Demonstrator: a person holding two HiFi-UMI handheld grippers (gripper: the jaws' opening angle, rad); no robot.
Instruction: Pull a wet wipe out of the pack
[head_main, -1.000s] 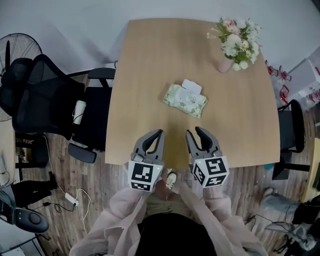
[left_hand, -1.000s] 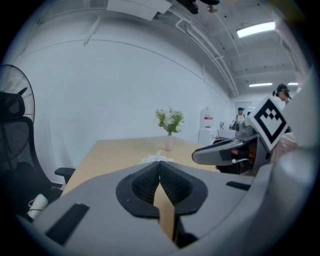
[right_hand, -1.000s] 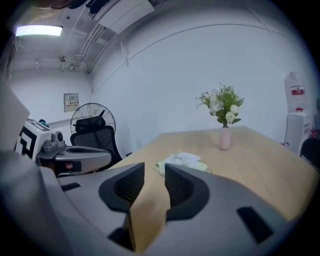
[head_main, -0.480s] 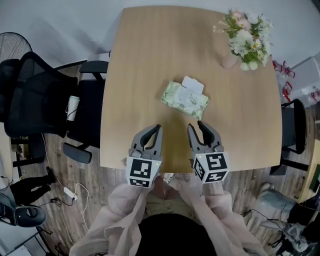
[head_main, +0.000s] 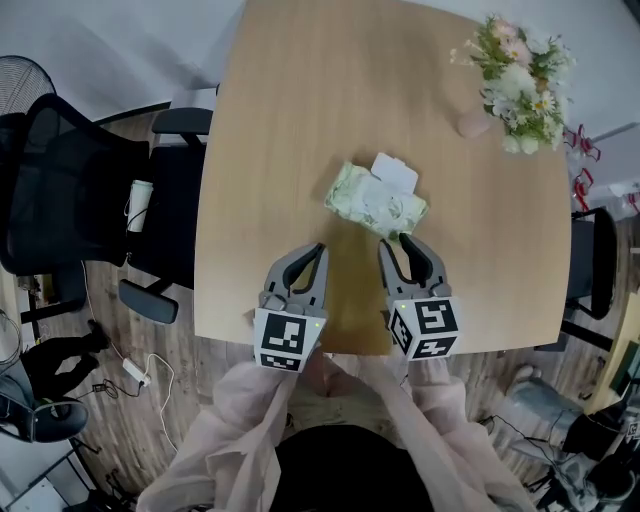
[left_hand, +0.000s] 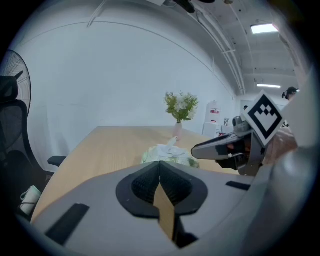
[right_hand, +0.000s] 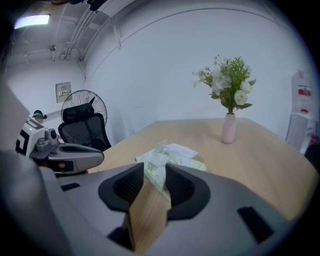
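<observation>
A pale green floral wet wipe pack (head_main: 372, 200) lies mid-table with its white lid flap (head_main: 396, 171) folded open and a wipe bunched up at the opening (right_hand: 161, 149). My right gripper (head_main: 405, 246) hovers at the pack's near right corner, open and empty; in the right gripper view the pack (right_hand: 172, 159) shows through the gap of the right gripper (right_hand: 156, 168). My left gripper (head_main: 310, 258) is short of the pack, to its left, with its tips together and nothing between them. The left gripper view shows the left gripper (left_hand: 159, 164), the pack (left_hand: 167, 154) beyond and the right gripper (left_hand: 202, 149) beside it.
A pink vase of white flowers (head_main: 512, 82) stands at the table's (head_main: 290, 120) far right corner. Black office chairs (head_main: 75, 190) crowd the left side and another chair (head_main: 590, 270) sits at the right. A standing fan (right_hand: 84, 107) is behind the chairs.
Both grippers have moved forward and down over the table towards the pack. The right gripper's tips now reach its near corner. The pack has not moved.
</observation>
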